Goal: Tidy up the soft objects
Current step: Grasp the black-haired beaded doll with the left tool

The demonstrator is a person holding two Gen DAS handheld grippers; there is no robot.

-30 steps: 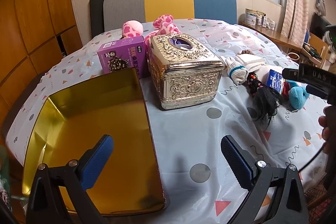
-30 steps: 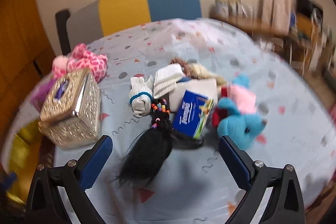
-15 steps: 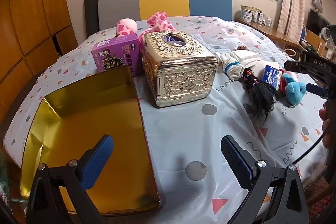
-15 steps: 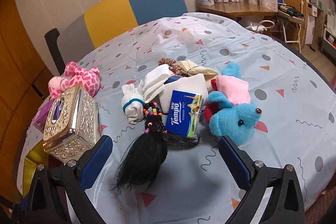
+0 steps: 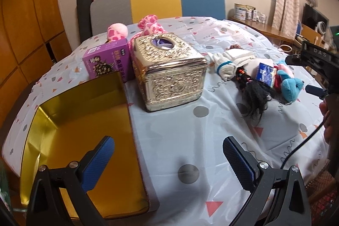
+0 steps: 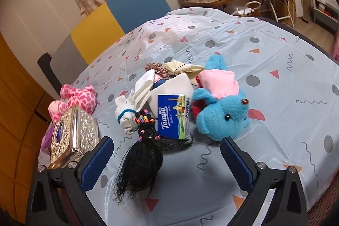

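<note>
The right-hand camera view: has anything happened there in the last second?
The right gripper has moved in toward the pile; the black hairpiece and blue plush toy loom larger. Nothing was grasped. Both grippers stayed open, the left gripper hardly shifted, and the items lie unmoved.

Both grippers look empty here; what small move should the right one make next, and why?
Probably ease the right gripper forward and down onto the black hairpiece. Its jaws are open and empty, the hairpiece lies nearest between them, and the gold tin under the open left gripper holds nothing yet.

left wrist view faces gold tin (image 5: 70, 120); right wrist view, toy pile; both share tissue box (image 5: 169, 69)
</note>
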